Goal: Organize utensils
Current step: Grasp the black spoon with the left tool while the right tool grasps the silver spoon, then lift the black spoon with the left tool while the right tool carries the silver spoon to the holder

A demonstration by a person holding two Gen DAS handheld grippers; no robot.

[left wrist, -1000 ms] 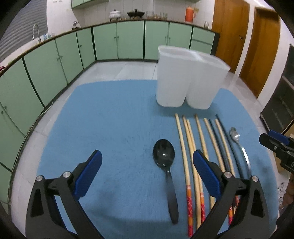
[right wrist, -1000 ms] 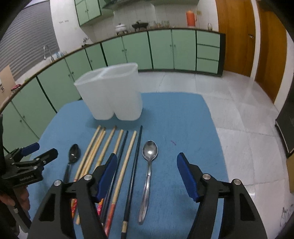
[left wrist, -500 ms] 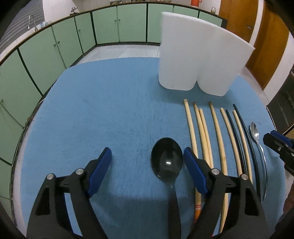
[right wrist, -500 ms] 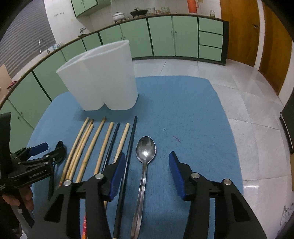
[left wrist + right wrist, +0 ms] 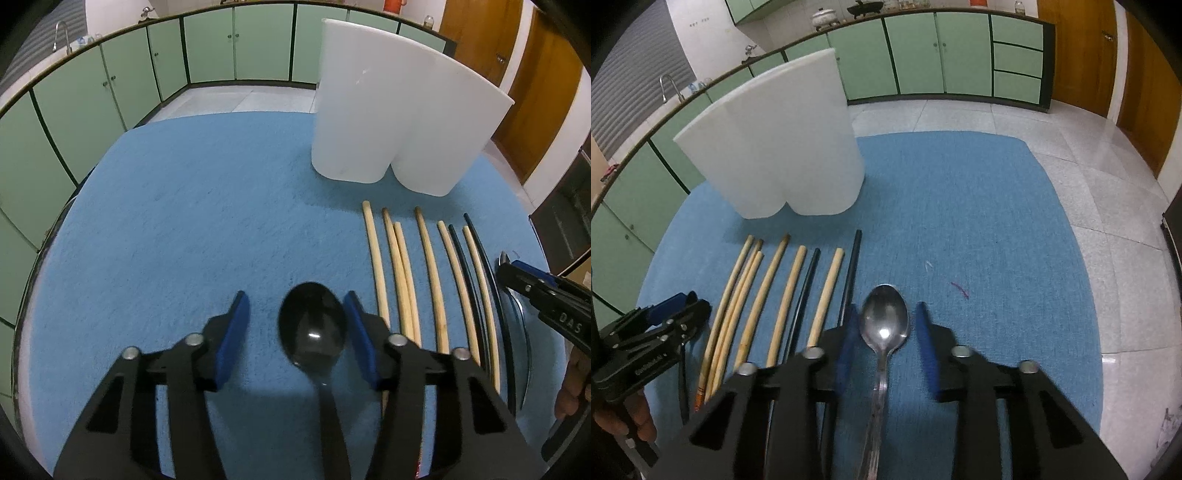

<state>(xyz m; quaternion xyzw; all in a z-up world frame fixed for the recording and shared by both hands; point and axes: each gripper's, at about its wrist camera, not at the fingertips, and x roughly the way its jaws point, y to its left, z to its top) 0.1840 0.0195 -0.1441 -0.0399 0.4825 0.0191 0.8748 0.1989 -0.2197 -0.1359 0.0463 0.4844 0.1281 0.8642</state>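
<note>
A blue mat [image 5: 979,206] carries a white two-part holder [image 5: 399,122] near its far edge; its inside is hidden. Chopsticks [image 5: 428,266] lie before it. The left gripper [image 5: 295,325], jaws apart, straddles the black spoon [image 5: 312,332]; the right gripper [image 5: 886,339], marked "DAS", straddles the metal spoon [image 5: 884,325], jaws apart.

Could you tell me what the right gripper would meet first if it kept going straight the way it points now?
Probably the blue cloth-covered table: the open right gripper already straddles the shiny metal spoon, and nothing else lies ahead, though depth is uncertain.
</note>
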